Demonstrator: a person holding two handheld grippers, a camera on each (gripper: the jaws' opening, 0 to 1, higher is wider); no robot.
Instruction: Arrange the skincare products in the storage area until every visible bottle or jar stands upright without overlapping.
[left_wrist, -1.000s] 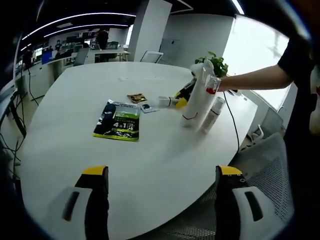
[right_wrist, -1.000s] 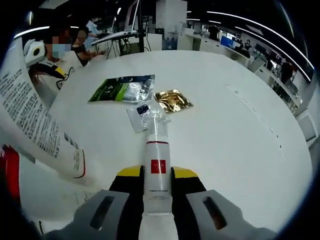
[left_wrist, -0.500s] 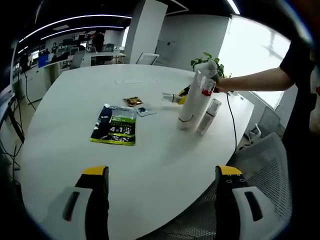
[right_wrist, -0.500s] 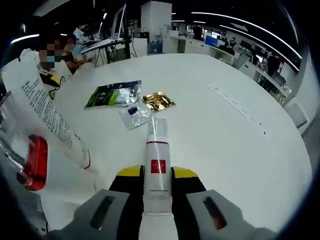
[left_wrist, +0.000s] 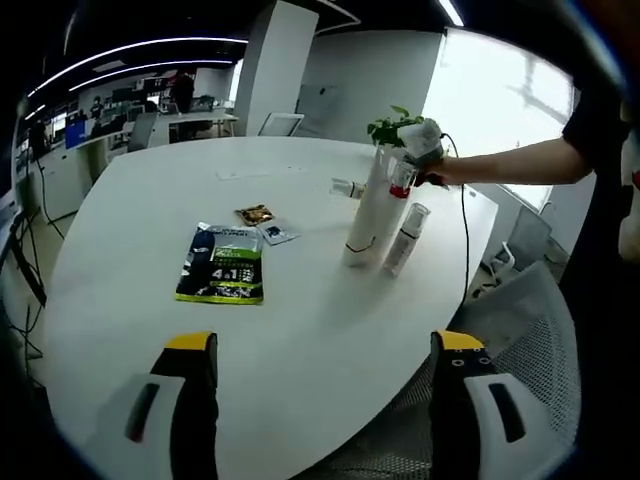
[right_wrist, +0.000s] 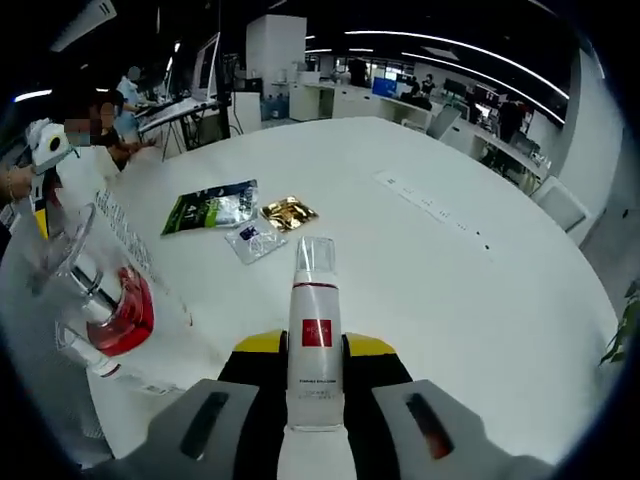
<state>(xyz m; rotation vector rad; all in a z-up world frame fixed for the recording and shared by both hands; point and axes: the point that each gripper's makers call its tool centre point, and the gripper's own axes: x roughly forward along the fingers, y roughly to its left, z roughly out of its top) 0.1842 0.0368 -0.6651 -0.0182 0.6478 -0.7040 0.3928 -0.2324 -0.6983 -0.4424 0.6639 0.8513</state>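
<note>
White round table (left_wrist: 300, 330), green pouch (left_wrist: 222, 276) (flat), gold sachet (left_wrist: 255, 214), clear sachet (left_wrist: 277, 234)

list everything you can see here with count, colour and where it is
table: 1, white, round, under everything
pouch: 1, green and black, flat on table
sachets: 2, one gold, one clear and blue, beside pouch
tall tube: 1, white, standing
pump bottle: 1, white with clear cap, standing beside tube
bottle: 1, white, red label, clear cap, in right gripper
plant: 1, green, far edge
left gripper: open
right gripper: shut on bottle
</note>
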